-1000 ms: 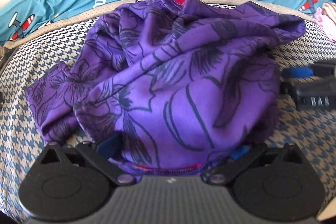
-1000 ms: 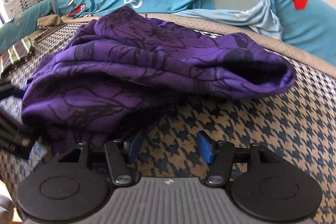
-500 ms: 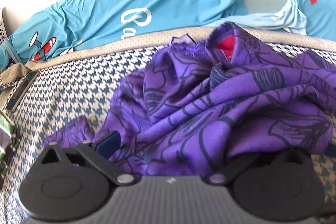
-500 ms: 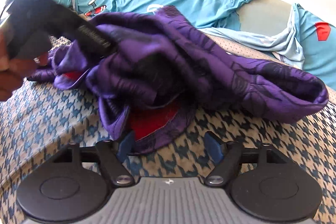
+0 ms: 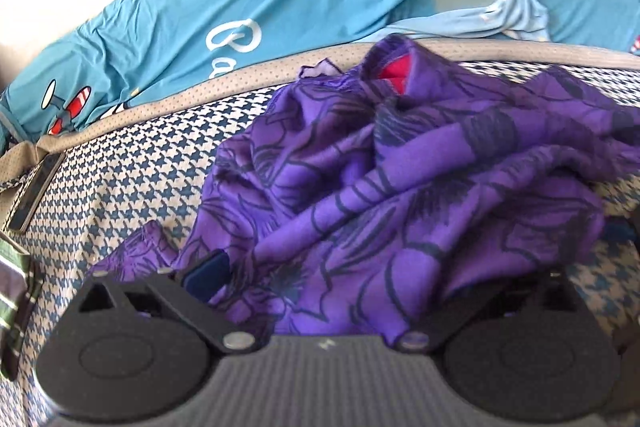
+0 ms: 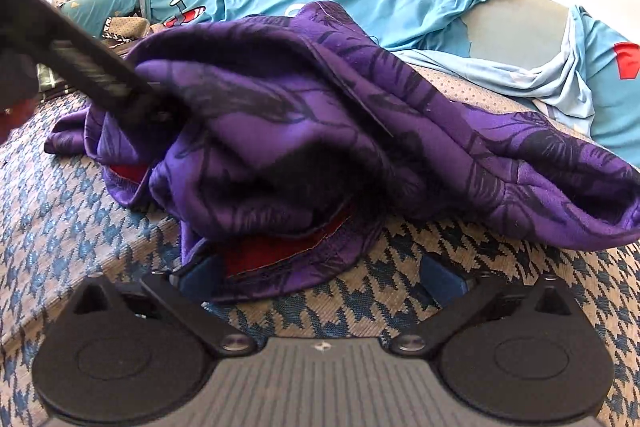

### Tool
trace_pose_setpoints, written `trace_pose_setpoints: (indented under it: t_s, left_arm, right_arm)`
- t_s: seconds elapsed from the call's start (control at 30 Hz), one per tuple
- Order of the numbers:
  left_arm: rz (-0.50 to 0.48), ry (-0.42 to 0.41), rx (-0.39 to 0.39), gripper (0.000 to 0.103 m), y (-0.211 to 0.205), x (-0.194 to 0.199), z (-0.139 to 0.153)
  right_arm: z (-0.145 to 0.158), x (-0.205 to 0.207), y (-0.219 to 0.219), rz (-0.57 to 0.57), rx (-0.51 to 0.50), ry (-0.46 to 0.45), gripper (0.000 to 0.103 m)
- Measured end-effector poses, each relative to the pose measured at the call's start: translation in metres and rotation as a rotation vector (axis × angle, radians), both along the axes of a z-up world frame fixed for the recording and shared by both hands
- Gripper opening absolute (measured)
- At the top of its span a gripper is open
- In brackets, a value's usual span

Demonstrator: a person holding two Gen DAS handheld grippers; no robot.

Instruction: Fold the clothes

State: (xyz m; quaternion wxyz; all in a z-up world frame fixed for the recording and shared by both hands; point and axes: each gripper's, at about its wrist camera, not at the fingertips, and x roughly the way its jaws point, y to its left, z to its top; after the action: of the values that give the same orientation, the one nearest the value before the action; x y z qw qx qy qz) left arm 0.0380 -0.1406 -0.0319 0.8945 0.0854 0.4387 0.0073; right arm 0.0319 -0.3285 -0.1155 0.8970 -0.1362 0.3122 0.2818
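The purple garment (image 6: 320, 147) lies crumpled on the checked cushion (image 6: 520, 287), its red-lined hem between the right gripper's (image 6: 320, 273) wide, just-opened jaws. The left gripper (image 5: 312, 283) is buried in cloth; grip unclear. Closing now risks pinching several layers.

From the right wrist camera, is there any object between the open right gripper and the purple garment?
Nothing visible stands between them. The right gripper is open just in front of the purple garment; its hem already lies by the left finger, on the houndstooth cover.
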Motion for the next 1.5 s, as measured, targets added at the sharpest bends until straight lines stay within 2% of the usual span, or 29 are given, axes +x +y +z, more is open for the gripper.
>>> trace_pose_setpoints:
  t_s: [0.17, 0.27, 0.4, 0.5, 0.77, 0.97, 1.1, 1.3, 1.5]
  left_arm:
    - [-0.022, 0.013, -0.022, 0.103, -0.004, -0.014, 0.007]
    - [-0.048, -0.014, -0.011, 0.103, -0.01, -0.016, 0.014]
    - [-0.057, -0.052, -0.044, 0.103, -0.016, -0.019, 0.023]
    - [-0.062, -0.078, -0.041, 0.103, -0.017, -0.015, 0.022]
    - [-0.018, -0.083, -0.024, 0.103, -0.022, 0.005, 0.018]
    - [-0.009, -0.059, -0.053, 0.084, -0.027, 0.009, 0.017]
    - [-0.041, -0.062, -0.036, 0.055, -0.036, 0.006, 0.017]
    - [-0.084, -0.077, 0.001, 0.038, -0.048, 0.001, 0.02]
    - [-0.149, -0.136, 0.022, 0.036, -0.052, -0.009, 0.026]
  right_arm:
    - [-0.001, -0.004, 0.003, 0.0, -0.002, -0.002, 0.103]
    - [-0.001, -0.005, 0.003, 0.0, -0.002, -0.003, 0.103]
    - [-0.002, -0.004, 0.002, -0.001, -0.001, -0.003, 0.103]
    - [-0.002, -0.004, 0.002, -0.001, -0.001, -0.004, 0.103]
    - [-0.002, -0.005, 0.001, -0.002, 0.0, -0.005, 0.103]
    - [-0.002, -0.006, 0.001, -0.002, 0.001, -0.005, 0.103]
    - [-0.002, -0.006, 0.001, -0.003, 0.001, -0.005, 0.103]
    - [-0.002, -0.006, 0.001, -0.003, 0.001, -0.006, 0.103]
    - [-0.002, -0.006, 0.001, -0.003, 0.001, -0.006, 0.103]
